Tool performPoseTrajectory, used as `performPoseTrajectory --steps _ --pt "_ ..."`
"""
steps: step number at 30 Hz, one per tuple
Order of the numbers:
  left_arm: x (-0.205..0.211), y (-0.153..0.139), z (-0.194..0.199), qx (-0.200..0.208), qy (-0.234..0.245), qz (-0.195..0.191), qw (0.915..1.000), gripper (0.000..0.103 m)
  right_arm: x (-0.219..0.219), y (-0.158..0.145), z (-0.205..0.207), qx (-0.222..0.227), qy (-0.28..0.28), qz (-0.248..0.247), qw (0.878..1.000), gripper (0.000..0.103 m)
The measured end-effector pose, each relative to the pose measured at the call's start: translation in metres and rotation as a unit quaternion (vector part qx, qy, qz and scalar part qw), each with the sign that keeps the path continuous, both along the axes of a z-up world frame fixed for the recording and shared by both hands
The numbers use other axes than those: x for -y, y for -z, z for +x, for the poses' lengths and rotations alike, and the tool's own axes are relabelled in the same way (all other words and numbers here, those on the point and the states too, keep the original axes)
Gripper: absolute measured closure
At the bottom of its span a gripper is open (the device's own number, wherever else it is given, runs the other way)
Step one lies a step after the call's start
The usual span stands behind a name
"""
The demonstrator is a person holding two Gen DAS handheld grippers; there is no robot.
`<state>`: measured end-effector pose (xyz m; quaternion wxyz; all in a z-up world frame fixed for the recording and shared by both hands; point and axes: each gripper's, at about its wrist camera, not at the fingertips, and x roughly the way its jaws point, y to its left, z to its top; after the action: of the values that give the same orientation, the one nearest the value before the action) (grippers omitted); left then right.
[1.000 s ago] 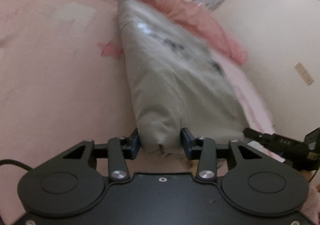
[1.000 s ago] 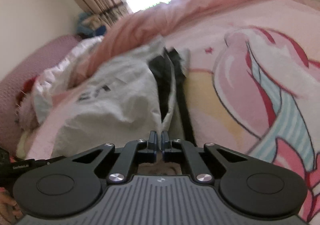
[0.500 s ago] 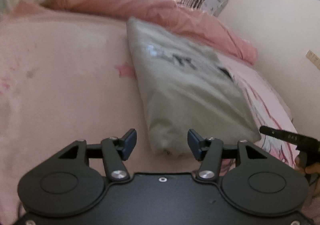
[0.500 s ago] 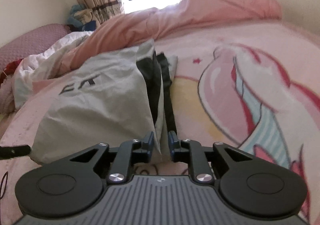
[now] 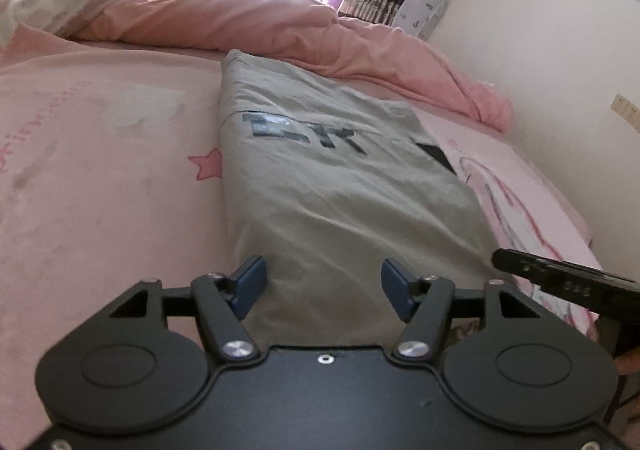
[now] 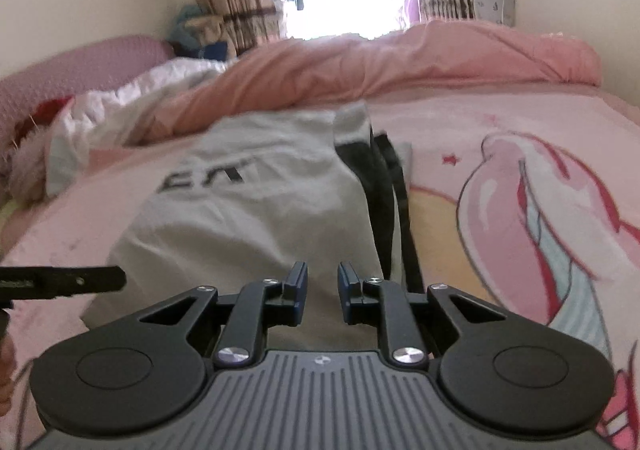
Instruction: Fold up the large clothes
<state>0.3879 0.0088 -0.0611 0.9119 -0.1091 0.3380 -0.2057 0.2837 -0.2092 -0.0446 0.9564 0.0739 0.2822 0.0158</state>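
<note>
The grey garment (image 5: 340,186) lay folded at centre frame on the pink bedsheet (image 5: 100,178). The left gripper (image 5: 324,284) had just been opening, released; the right gripper (image 6: 322,292) (narrower gap) gripped nothing. A withdrawing pad might have snagged the near edge and undone the fold.

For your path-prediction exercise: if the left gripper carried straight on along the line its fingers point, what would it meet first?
Most likely the folded grey garment on the pink bed sheet. The left gripper has just been opening, its pads clear of the cloth, which lies right ahead. Depth is hard to judge.
</note>
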Motion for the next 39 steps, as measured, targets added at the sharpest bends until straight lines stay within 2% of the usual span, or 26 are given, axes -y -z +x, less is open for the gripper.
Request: performPoseTrajectory --steps 5,9,12,14,15,18,21,22,23,25,26,31,35,39 --pt "-0.001 0.01 -0.003 -0.006 -0.002 0.003 1.0 0.039 0.004 0.029 0.009 -0.026 0.013 -0.007 1.0 0.088" --pt "0.001 0.011 -0.003 -0.004 0.005 0.012 0.9999 0.037 0.005 0.026 0.009 -0.032 0.012 -0.008 0.999 0.088" --pt "0.001 -0.002 0.001 -0.005 0.013 0.016 0.9998 0.037 0.008 0.017 0.01 -0.027 0.009 0.005 1.0 0.076" --pt "-0.003 -0.012 0.008 0.009 0.01 0.005 0.9999 0.037 0.015 0.004 0.012 0.008 0.011 0.021 1.0 0.055" --pt "-0.004 -0.015 0.013 0.013 0.005 0.007 0.9999 0.037 0.021 -0.007 0.02 0.036 0.021 0.022 0.999 0.051" --pt "-0.004 -0.018 0.032 0.007 -0.005 0.005 0.9999 0.037 0.028 -0.011 0.034 0.044 0.024 0.032 0.998 0.051" --pt "0.0 -0.013 0.044 0.0 -0.01 0.005 0.9999 0.037 0.034 -0.006 0.058 0.023 0.008 0.057 0.998 0.051" --pt "0.003 -0.013 0.045 0.006 -0.01 0.012 0.9999 0.035 0.033 -0.001 0.066 0.013 0.007 0.061 0.998 0.052" --pt "0.005 -0.012 0.044 0.009 -0.01 0.015 0.9998 0.033 0.032 0.008 0.077 -0.005 -0.001 0.068 0.998 0.068" --pt "0.008 -0.014 0.043 0.012 -0.012 0.02 0.9997 0.033 0.031 0.01 0.077 -0.003 -0.002 0.072 0.997 0.085" --pt "0.009 -0.015 0.042 0.013 -0.012 0.022 0.9996 0.033 0.029 0.009 0.075 0.001 0.0 0.07 0.998 0.09" --pt "0.012 -0.022 0.044 0.02 0.006 0.002 0.9998 0.033 0.027 -0.014 0.059 0.043 0.021 0.033 0.998 0.098" --pt "0.019 -0.01 0.052 0.022 0.01 0.019 0.9995 0.032 0.036 0.013 0.072 0.0 0.018 0.042 0.999 0.098" --pt "0.026 -0.008 0.05 0.034 0.016 0.041 0.9985 0.031 0.031 0.023 0.072 0.002 0.022 0.031 0.999 0.097"
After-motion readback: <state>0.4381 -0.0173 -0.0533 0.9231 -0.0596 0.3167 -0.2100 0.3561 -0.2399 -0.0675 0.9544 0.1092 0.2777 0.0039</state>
